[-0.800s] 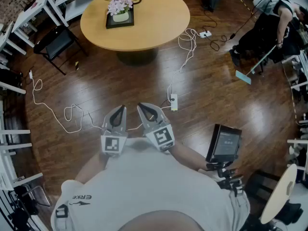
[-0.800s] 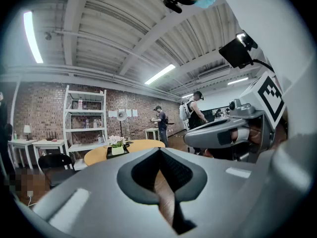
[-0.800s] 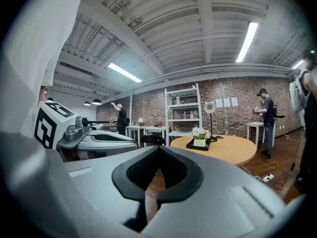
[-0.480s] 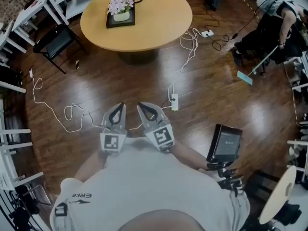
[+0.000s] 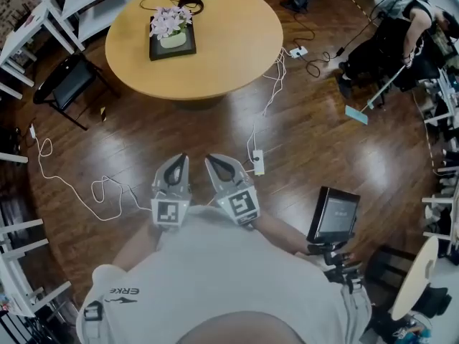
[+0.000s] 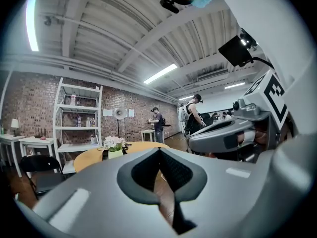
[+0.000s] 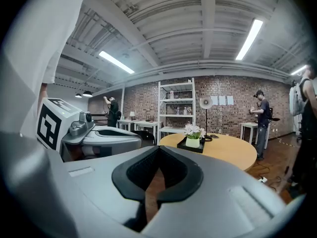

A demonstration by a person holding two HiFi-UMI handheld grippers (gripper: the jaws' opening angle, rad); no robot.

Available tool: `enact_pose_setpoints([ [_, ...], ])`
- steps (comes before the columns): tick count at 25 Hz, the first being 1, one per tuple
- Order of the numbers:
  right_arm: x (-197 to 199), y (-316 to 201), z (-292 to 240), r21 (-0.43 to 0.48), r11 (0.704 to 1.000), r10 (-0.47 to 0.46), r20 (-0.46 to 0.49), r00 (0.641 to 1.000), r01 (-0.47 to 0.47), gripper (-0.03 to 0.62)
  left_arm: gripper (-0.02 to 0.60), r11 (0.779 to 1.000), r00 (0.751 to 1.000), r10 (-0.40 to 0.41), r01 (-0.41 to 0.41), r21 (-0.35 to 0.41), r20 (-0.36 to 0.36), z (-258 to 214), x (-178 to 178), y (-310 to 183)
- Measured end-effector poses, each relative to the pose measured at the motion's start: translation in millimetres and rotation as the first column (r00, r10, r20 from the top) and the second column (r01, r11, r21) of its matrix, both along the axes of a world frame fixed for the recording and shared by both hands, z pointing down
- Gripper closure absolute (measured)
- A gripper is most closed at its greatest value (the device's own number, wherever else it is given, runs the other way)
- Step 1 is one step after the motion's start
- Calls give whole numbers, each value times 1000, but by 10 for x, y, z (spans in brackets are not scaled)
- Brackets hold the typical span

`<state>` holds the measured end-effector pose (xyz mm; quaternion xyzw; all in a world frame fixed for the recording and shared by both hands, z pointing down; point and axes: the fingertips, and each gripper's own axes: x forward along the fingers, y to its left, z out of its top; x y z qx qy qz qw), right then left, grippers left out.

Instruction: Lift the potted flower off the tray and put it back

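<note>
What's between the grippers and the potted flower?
Head view: bare wood floor, then the round table top up to the potted flower on its tray. A power strip lies off to the right.

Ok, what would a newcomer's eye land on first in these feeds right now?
The round light-wood table at the top of the head view stands out first, with the pink-white potted flower sitting in its black square tray near the table's left edge. Close in, the grey left gripper and right gripper sit side by side, shut and empty, over a dark wood floor strewn with white cables.
</note>
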<state>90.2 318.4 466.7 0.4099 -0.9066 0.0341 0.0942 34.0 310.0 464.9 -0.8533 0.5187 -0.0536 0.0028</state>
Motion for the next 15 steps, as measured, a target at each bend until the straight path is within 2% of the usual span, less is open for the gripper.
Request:
enact_pose_setpoints([
  [9, -719, -970, -70, -12, 999, 50, -22, 999, -50, 580, 580, 999, 998, 45, -44, 18, -45, -138, -690, -1038],
  [15, -1142, -1431, -89, -17, 998, 62, -33, 998, -62, 580, 580, 998, 998, 62, -62, 0, -30, -79, -1085, -1481],
])
